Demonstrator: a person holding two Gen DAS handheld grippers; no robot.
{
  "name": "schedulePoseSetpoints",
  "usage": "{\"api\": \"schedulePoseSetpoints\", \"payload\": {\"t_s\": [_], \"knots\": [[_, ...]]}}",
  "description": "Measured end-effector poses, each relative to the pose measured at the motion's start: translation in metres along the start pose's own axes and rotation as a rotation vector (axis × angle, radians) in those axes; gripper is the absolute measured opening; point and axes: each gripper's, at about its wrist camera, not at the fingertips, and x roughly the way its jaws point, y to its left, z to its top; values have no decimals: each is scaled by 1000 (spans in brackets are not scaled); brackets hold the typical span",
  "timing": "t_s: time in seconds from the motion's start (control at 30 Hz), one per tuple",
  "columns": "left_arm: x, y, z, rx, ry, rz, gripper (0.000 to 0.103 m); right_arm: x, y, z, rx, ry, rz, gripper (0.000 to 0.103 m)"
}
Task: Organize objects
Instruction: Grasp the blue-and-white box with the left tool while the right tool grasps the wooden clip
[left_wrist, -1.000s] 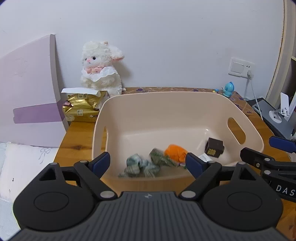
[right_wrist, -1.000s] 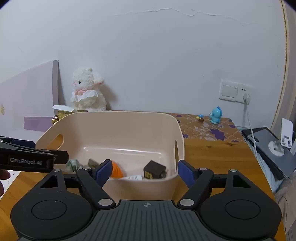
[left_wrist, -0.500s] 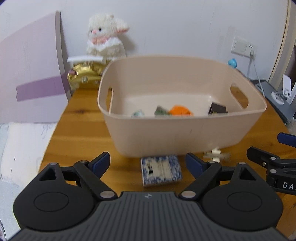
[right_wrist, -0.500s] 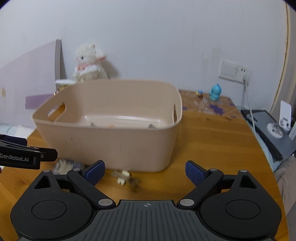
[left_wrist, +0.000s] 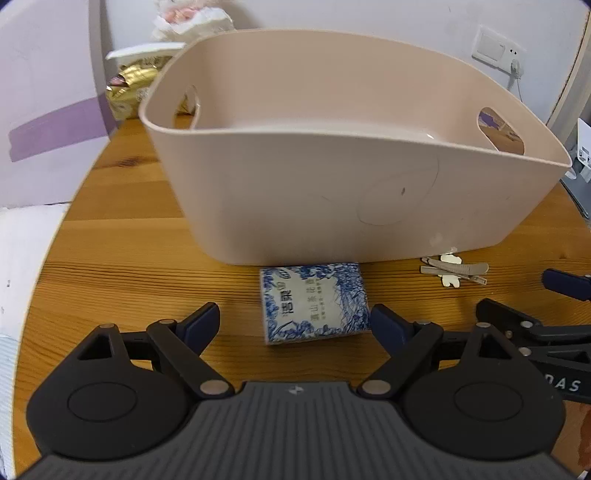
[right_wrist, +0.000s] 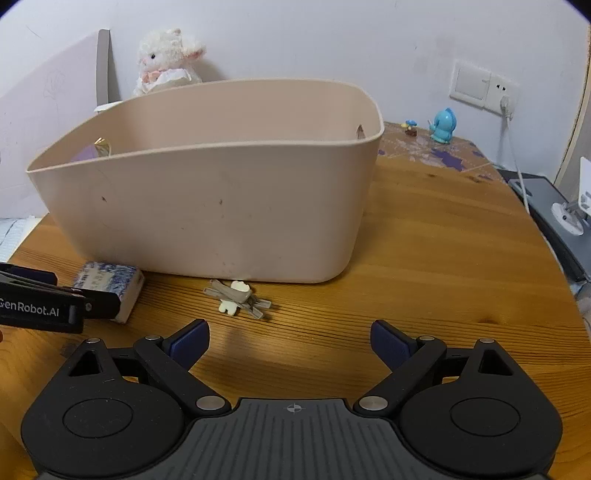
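A beige plastic basket (left_wrist: 332, 192) (right_wrist: 207, 206) stands on the wooden table; its contents are hidden behind the near wall. A blue-and-white tissue pack (left_wrist: 314, 302) (right_wrist: 107, 286) lies on the table just in front of it. My left gripper (left_wrist: 293, 323) is open, low over the table, with the pack lying between and just ahead of its fingers. Grey hair clips (left_wrist: 454, 269) (right_wrist: 236, 295) with a small cream piece lie to the pack's right. My right gripper (right_wrist: 290, 341) is open and empty, just short of the clips.
A white plush lamb (right_wrist: 166, 59) and a gold snack bag (left_wrist: 133, 92) sit behind the basket by a lilac board (left_wrist: 48, 122). A blue figurine (right_wrist: 443, 125), a wall socket with a cable (right_wrist: 506, 107) and a grey device (right_wrist: 554, 214) are at the right.
Both grippers have dropped from above the basket rim down to table level in front of it. The tissue pack and hair clips came into view and now lie close ahead.
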Motion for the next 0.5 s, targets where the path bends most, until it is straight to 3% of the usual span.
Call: {"api": "schedulePoseSetpoints", "payload": {"t_s": [0.17,0.5], "knots": [[15,-3,4,-4,20,-3,91,17,2,0,-23,4,4,94],[20,-6,3,47,-17,25,92,30,11,4,-68,-27,34,77]]}}
